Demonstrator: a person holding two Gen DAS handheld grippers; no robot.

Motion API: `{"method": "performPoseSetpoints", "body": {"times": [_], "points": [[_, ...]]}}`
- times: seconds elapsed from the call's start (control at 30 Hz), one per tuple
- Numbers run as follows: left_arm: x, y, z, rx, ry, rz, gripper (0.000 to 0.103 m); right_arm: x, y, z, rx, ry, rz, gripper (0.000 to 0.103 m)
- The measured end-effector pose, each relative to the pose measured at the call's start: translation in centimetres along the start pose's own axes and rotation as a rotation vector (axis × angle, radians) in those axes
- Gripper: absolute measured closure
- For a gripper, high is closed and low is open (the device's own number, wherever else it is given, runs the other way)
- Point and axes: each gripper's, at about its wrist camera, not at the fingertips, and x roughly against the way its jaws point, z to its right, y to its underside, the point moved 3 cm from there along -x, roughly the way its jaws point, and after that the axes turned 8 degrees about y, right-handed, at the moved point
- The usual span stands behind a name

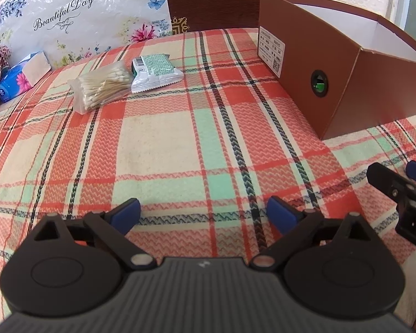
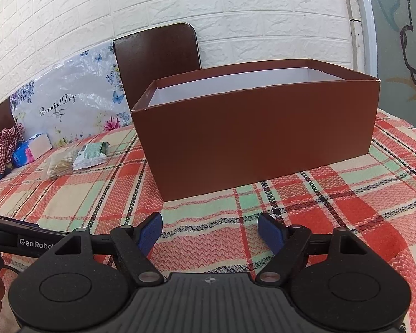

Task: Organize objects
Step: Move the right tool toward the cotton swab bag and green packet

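A brown open cardboard box (image 1: 327,83) (image 2: 258,138) with a white inside stands on the plaid cloth at the right. Far left on the cloth lie a clear bag of cotton swabs (image 1: 99,87) (image 2: 58,165) and a green-and-white packet (image 1: 155,72) (image 2: 90,156) leaning on it. My left gripper (image 1: 203,213) hovers open over bare cloth, well short of both. My right gripper (image 2: 210,231) is open in front of the box's long side, nothing between its fingers. Its tip also shows in the left wrist view as the right gripper (image 1: 393,176).
A blue tissue pack (image 1: 22,76) (image 2: 30,149) and a red checked cloth (image 2: 1,149) lie at the far left edge. A floral "Beautiful Day" bag (image 1: 77,19) and a dark chair back (image 2: 155,58) stand behind the table against a white brick wall.
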Motion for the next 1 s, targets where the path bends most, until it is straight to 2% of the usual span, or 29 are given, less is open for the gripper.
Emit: {"method": "performPoseSetpoints", "body": {"times": [0.27,0.47,0.53,0.67,0.83,0.9,1.0], "points": [[0.0,0.1,-0.9,0.013,0.006,0.004,0.001,0.2,0.1,-0.6,0.041,0.017,0.007,0.026],[0.1,0.2,-2.9,0.046,-0.014,0.015,0.0,0.5,0.1,-2.3,0.149,0.033,0.018,0.026],[0.2,0.2,-3.9,0.053,-0.026,0.023,0.0,0.6,0.0,-3.2,0.184,0.009,0.012,0.026],[0.3,-0.1,-7.7,0.097,-0.111,0.056,0.0,0.7,0.4,-6.0,0.285,-0.067,0.003,0.027],[0.7,0.5,-14.9,0.228,-0.21,0.127,0.0,-0.4,0.5,-10.0,0.393,-0.143,-0.023,0.029],[1.0,1.2,-17.1,0.257,-0.227,0.173,0.0,-1.3,0.4,-11.8,0.413,-0.17,-0.037,0.03],[1.5,1.7,-18.4,0.301,-0.212,0.218,0.0,-3.2,-0.1,-14.3,0.421,-0.213,-0.055,0.031]]}}
